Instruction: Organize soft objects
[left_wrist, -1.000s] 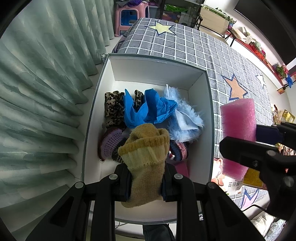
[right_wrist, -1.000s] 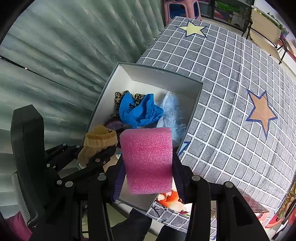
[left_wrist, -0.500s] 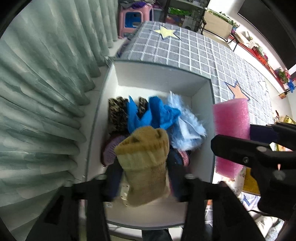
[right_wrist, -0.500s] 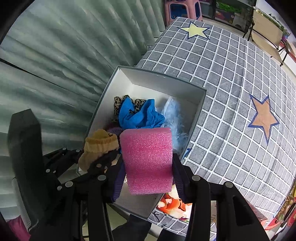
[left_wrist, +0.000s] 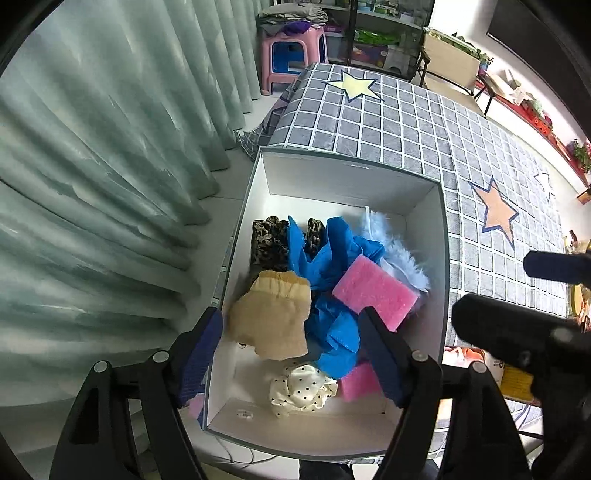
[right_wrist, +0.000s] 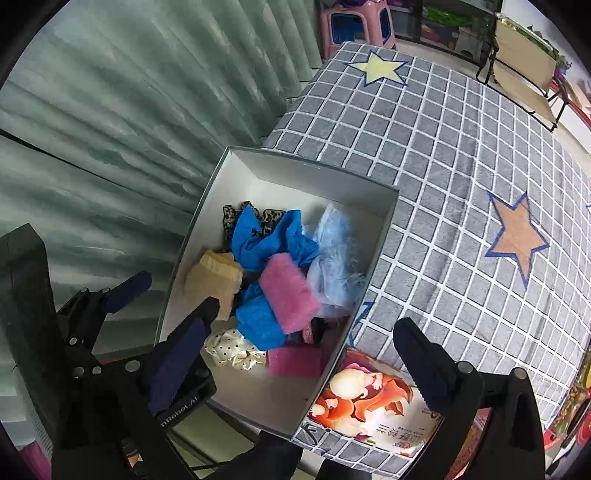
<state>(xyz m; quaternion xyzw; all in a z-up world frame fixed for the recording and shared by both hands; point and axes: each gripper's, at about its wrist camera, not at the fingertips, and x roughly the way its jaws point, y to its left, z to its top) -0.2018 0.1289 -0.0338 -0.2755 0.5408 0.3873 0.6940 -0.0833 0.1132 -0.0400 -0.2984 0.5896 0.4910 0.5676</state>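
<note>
Box (left_wrist: 258, 206) nearly filled, both drops made.
Your left gripper (left_wrist: 291, 354) and right gripper (right_wrist: 306, 354) fingers have just spread wide, empty; tan sock (left_wrist: 269, 317) and pink sponge (left_wrist: 375, 291) lie inside.

"nRobot.AI" on left gripper (right_wrist: 184, 402) body

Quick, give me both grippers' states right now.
Left gripper: open, jaws just opened, nothing gripped; the tan sock lies loose in the white box.
Right gripper: open, jaws just opened, empty; the pink sponge lies in the box.
</note>
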